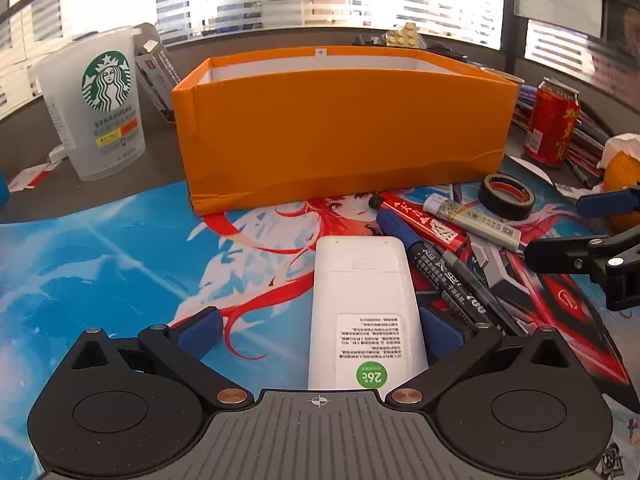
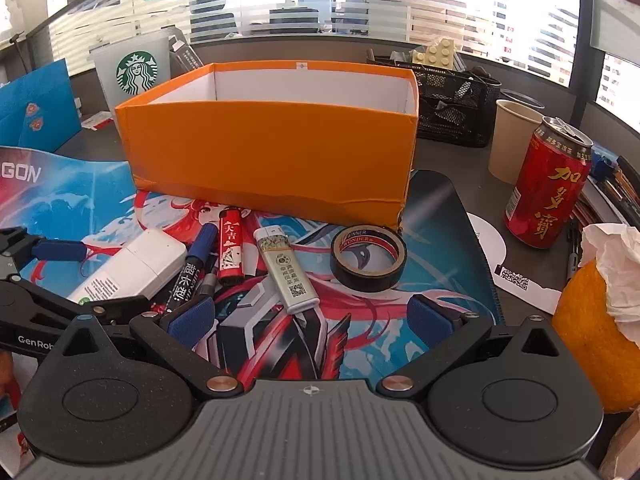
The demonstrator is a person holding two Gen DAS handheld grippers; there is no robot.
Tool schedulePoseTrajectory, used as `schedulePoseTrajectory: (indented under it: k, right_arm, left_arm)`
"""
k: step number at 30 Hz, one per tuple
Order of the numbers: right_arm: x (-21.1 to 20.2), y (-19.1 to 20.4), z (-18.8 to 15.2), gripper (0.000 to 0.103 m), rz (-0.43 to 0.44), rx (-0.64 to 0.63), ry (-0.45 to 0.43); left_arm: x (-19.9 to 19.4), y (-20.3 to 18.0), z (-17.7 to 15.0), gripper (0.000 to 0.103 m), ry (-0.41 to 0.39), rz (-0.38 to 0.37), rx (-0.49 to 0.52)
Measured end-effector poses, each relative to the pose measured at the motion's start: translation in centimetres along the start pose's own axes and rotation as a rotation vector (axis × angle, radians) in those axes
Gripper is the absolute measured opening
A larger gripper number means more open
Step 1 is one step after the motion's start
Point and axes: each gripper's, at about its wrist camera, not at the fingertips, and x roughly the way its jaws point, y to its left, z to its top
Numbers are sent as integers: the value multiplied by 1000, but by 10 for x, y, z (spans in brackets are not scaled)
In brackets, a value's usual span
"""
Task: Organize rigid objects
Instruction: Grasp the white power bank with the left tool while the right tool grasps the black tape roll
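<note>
Orange cardboard box (image 1: 344,128) stands open-topped at the back of a printed desk mat (image 1: 100,264) on the tabletop, its white inside showing in the right wrist view. Before it lies a loose cluster: a white remote control (image 1: 362,300) face down, a black marker (image 1: 444,276) just beside its right edge, a red lighter (image 2: 230,250), a pale lighter (image 2: 286,270) and a roll of black tape (image 2: 368,258) a little apart to the right.

Left gripper (image 1: 320,332) has its blue-padded fingers (image 1: 200,330) spread wide on either side of the remote's near end; the right pad sits close against the remote, the left pad stands clear, so nothing is gripped. Right gripper (image 2: 310,320) also has its fingers wide apart, holding nothing, low over the mat with the pale lighter's near end just ahead.

Off the mat stand a Starbucks cup (image 1: 100,108) on the left and a red drink can (image 2: 546,186) on the right.
</note>
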Motion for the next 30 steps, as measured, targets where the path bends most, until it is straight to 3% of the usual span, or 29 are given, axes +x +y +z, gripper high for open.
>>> schedulePoseTrajectory:
  k: [3,6,8,10,18,21,24,30]
  right_arm:
    - [2,-5,0,103,-13,14,-10]
    - [4,-13,-1,103,-18,44,-27]
    - [4,-19,-1,103,-20,62,-41]
    - [4,-23,-1,103,-19,74,-59]
    - [21,-32,11,102,-39,54,-83]
    - [31,-38,15,97,-26,76,-75]
    - [42,-43,20,78,-32,98,-49]
    - [53,-38,25,75,-71,46,-34]
  left_arm:
    - [2,0,0,102,-20,-4,2]
    - [-1,0,-2,91,-42,-26,22]
    - [-6,-5,-2,64,-56,-53,43]
    - [-9,-10,-3,56,-61,-64,64]
    - [-12,-3,-3,53,-55,-79,18]
    - [-12,0,-2,53,-49,-75,10]
    - [-10,7,0,53,-41,-74,-19]
    - [-5,12,3,53,-41,-35,-4]
